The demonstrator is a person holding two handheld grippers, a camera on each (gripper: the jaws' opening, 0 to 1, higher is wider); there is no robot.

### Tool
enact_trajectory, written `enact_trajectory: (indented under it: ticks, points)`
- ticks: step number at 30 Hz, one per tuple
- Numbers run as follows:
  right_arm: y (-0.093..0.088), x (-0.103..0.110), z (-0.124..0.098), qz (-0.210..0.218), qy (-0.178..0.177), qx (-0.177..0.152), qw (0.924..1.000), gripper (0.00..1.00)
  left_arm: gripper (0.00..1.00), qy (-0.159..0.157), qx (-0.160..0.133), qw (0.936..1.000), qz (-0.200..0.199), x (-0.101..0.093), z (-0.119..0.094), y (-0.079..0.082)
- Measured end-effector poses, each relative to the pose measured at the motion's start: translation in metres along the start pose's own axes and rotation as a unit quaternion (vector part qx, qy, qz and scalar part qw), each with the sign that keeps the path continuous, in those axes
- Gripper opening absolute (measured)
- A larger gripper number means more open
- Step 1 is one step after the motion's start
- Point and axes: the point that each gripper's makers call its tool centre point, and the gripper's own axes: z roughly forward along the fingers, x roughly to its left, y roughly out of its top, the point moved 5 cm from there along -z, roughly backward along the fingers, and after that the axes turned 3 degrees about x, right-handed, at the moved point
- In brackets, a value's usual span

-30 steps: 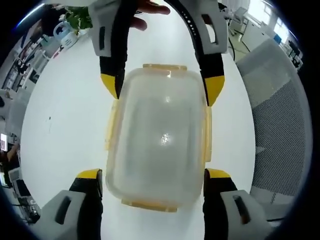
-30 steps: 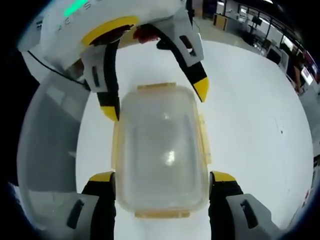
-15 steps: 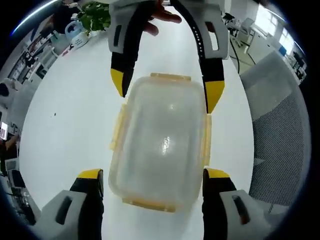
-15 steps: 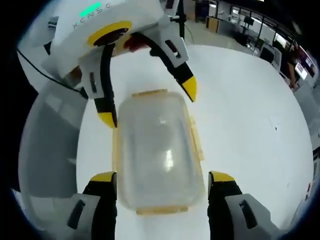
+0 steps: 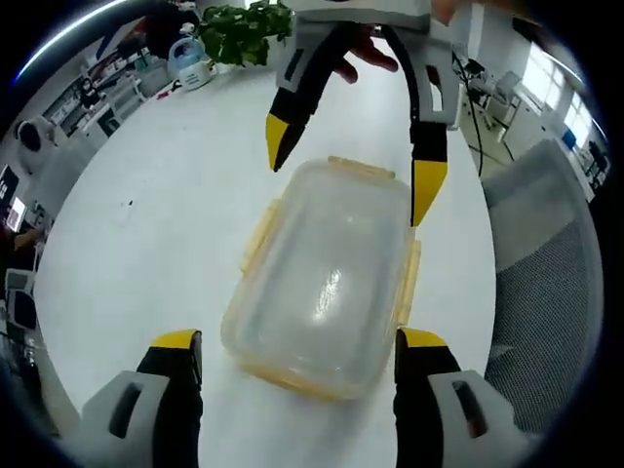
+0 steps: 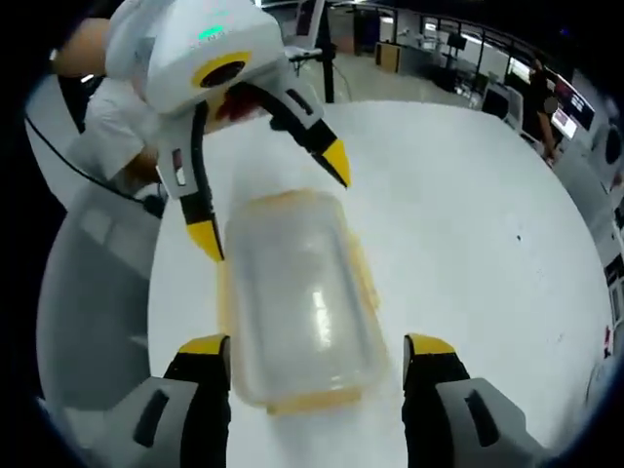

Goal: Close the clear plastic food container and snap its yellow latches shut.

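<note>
A: How do the tools stand?

B: In the left gripper view the left tool [image 5: 297, 351] has its jaws wide apart, straddling the near end of the clear container [image 5: 327, 278] on the white surface [image 5: 146, 224]. The right tool [image 5: 351, 161] faces it from the far end, jaws likewise spread, neither clamped on anything. A hand [image 5: 366, 54] shows behind it.

A: Anything hard to read?

B: Whether the jaw tips touch the container I cannot tell. The yellow latches [image 5: 408, 283] along its sides are pale through the plastic, and I cannot tell whether they are snapped.

A: Contents?

B: The lid sits on, and nothing is discernible inside. In the right gripper view the container [image 6: 297, 292] lies between that tool's [image 6: 312, 356] jaws. A grey mesh chair [image 5: 546, 273] stands beside the surface, and a green plant [image 5: 239, 29] stands on its far part.
</note>
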Motion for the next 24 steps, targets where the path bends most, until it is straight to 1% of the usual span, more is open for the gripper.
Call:
enact_trajectory:
  ticks: [4,11,16,18,19,20,21,24]
  points:
    - [-0.003,0.001,-0.002,0.009,-0.005,-0.009,0.9999,0.71,0.81,0.006,-0.013,0.9997,-0.019,0.001,-0.003,-0.002]
    - [-0.004,0.003,-0.007,0.034,-0.017,-0.034,0.9987,0.71,0.80,0.012,-0.027,0.9987,-0.042,0.001,-0.007,-0.008]
    - [-0.007,0.005,-0.012,0.055,-0.034,-0.059,0.9962,0.71,0.80,0.025,-0.051,0.9955,-0.076,0.004,-0.014,-0.015]
    - [-0.008,0.005,-0.012,0.062,-0.039,-0.064,0.9952,0.71,0.80,0.030,-0.059,0.9941,-0.085,0.004,-0.016,-0.016]
    - [-0.009,0.003,-0.014,0.061,-0.053,-0.070,0.9943,0.71,0.80,0.030,-0.060,0.9938,-0.088,0.004,-0.016,-0.017]
    - [-0.008,0.003,-0.014,0.062,-0.055,-0.074,0.9938,0.71,0.80,0.031,-0.060,0.9934,-0.093,0.003,-0.017,-0.019]
    - [-0.008,0.003,-0.015,0.074,-0.055,-0.081,0.9924,0.71,0.80,0.033,-0.062,0.9930,-0.095,0.003,-0.017,-0.020]
    - [-0.009,0.002,-0.018,0.080,-0.061,-0.091,0.9907,0.71,0.79,0.039,-0.070,0.9908,-0.109,0.002,-0.019,-0.025]
